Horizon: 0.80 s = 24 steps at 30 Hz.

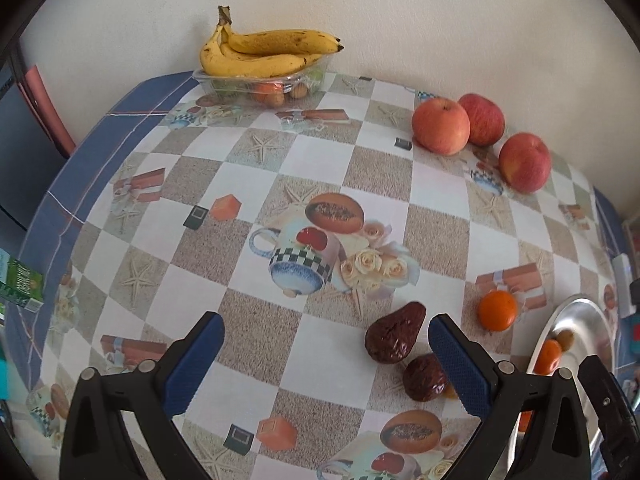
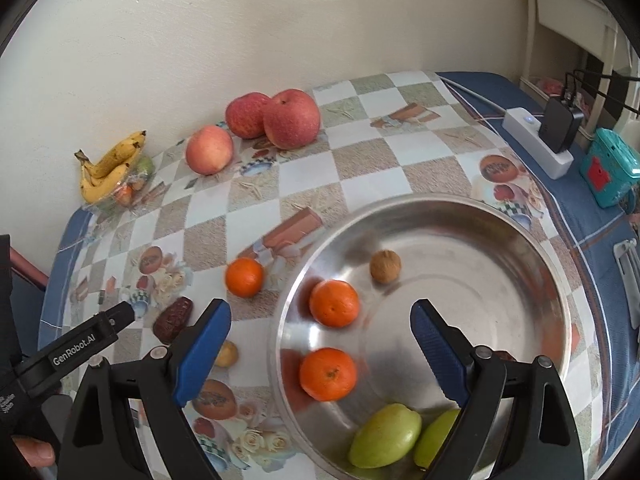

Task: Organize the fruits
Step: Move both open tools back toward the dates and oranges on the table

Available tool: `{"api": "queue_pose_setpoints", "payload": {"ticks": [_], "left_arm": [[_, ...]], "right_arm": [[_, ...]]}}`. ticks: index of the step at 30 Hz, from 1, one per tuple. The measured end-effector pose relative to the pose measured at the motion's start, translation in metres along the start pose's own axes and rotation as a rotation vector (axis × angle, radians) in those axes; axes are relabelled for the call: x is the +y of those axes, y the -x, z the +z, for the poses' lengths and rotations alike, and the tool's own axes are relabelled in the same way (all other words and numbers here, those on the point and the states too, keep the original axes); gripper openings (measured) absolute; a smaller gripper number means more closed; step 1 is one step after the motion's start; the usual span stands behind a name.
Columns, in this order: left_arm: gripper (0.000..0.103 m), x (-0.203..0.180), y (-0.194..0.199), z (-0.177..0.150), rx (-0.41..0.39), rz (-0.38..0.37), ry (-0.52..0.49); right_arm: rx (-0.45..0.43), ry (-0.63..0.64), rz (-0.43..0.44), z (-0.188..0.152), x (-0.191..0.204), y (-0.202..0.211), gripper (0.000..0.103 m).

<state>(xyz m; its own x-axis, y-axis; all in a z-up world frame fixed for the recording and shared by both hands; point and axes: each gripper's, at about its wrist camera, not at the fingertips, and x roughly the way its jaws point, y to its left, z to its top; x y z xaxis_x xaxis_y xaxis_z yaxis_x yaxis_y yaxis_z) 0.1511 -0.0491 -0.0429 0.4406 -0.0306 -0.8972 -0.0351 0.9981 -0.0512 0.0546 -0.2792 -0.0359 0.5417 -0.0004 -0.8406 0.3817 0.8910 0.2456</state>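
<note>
A steel bowl [image 2: 520, 240] holds two tangerines [image 2: 334, 303], a walnut [image 2: 385, 266] and two green fruits [image 2: 385, 436]. My right gripper [image 2: 320, 348] is open and empty above the bowl's near side. My left gripper [image 1: 326, 354] is open and empty over the table, with two dark dates [image 1: 394, 334] by its right finger. A loose tangerine [image 1: 497, 310] lies left of the bowl [image 1: 580, 312]. Three apples [image 1: 440, 126] sit by the wall. Bananas [image 1: 264, 52] lie on a clear plastic tray [image 1: 256, 82] at the back.
The table has a checked, printed cloth [image 1: 320, 160]. A white power strip with a black adapter [image 2: 540, 136] and a teal box [image 2: 608, 168] sit at the right edge. A small yellowish fruit [image 2: 228, 354] lies near my right gripper's left finger.
</note>
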Motion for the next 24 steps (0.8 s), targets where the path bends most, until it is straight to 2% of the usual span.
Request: {"api": "queue_pose_setpoints", "payload": {"ticks": [9,13,16,21,23,24], "left_arm": [[0.103,0.014,0.004,0.027,-0.084,-0.068,0.051],[0.103,0.02,-0.005,0.034,-0.067,-0.068,0.051],[0.103,0.021,-0.009,0.035,-0.064,-0.111,0.052],[0.103,0.016,-0.02,0.03,-0.003,-0.197,0.048],[0.101,0.013,-0.025,0.026,0.02,-0.219,0.043],[0.099,0.011,-0.027,0.025,0.035,-0.226,0.037]], "right_arm": [[-0.053,0.051,0.084,0.028,0.04,0.002,0.092],[-0.049,0.069,0.102,0.037,0.051,-0.007,0.091],[-0.035,0.079,0.107,0.042,0.058,-0.017,0.09],[-0.001,0.106,0.089,0.043,0.066,-0.037,0.073],[0.02,0.12,0.078,0.039,0.067,-0.047,0.07],[0.033,0.126,0.073,0.037,0.067,-0.052,0.062]]}}
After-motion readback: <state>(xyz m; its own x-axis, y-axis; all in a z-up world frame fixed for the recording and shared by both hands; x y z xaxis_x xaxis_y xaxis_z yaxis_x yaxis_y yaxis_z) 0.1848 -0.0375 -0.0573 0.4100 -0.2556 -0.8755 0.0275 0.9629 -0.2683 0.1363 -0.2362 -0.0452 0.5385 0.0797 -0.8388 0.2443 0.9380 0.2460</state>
